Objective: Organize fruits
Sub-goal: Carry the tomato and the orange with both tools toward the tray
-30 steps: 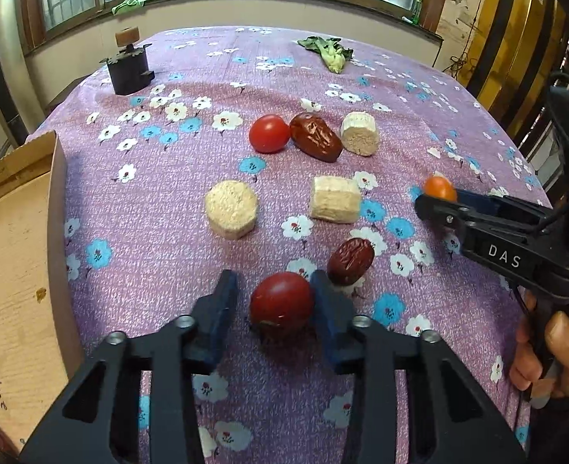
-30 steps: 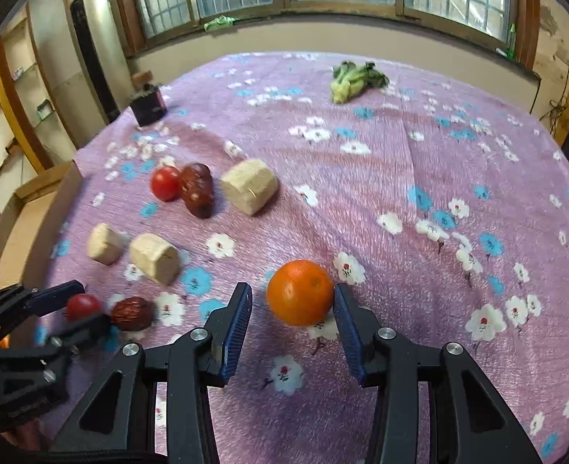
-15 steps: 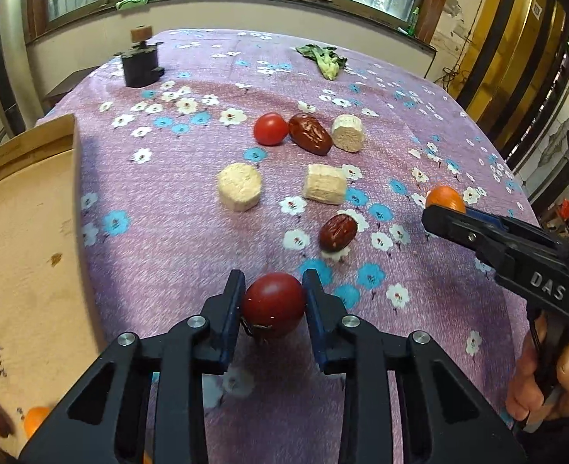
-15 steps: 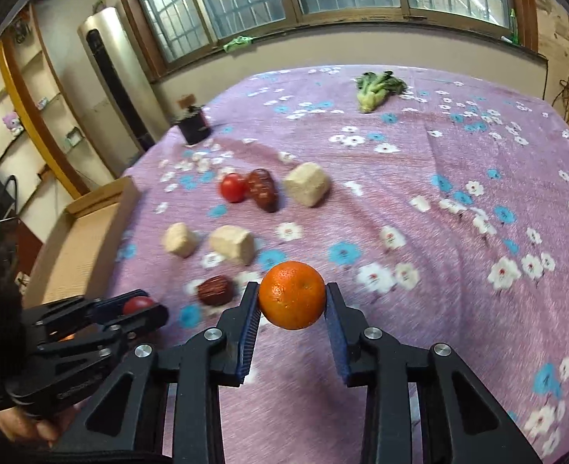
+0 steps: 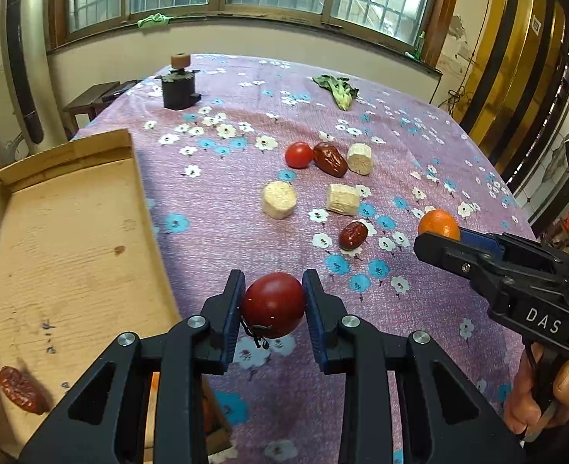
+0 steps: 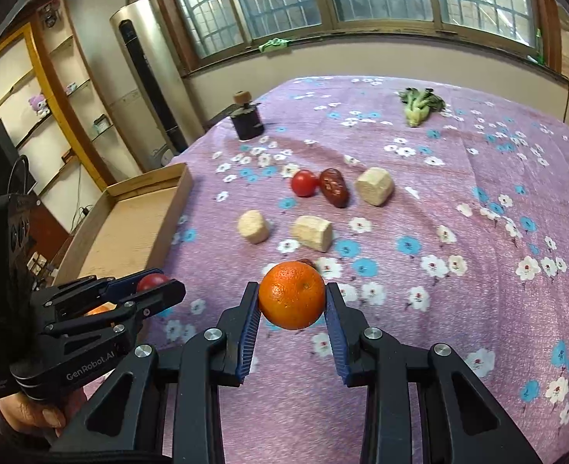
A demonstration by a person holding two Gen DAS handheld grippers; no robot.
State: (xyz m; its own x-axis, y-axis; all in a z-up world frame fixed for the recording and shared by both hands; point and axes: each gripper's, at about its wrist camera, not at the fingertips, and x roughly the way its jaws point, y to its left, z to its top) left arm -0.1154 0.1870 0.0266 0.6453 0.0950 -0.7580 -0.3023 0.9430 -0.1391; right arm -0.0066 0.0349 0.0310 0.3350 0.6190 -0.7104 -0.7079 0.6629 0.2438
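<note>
While the left hand-held gripper (image 5: pixel 273 311) clamps a dark red tomato (image 5: pixel 273 304) just beside the cardboard tray (image 5: pixel 72 232), it hangs above the table (image 5: pixel 226 239). Right hand-held gripper (image 6: pixel 292 309) grips an orange (image 6: pixel 292 294), farther from that tray.

Dark red tomato (image 5: pixel 273 304) and orange (image 6: pixel 292 294), each clamped between jaws above the floral cloth (image 5: pixel 222 232).

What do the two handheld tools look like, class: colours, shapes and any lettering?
Both tools, left tool and right tool, are black angular frames with silver bolts and ribbed blue pads. The right tool's side reads "DAS"; the left's reads "GenRobot.AI".
</note>
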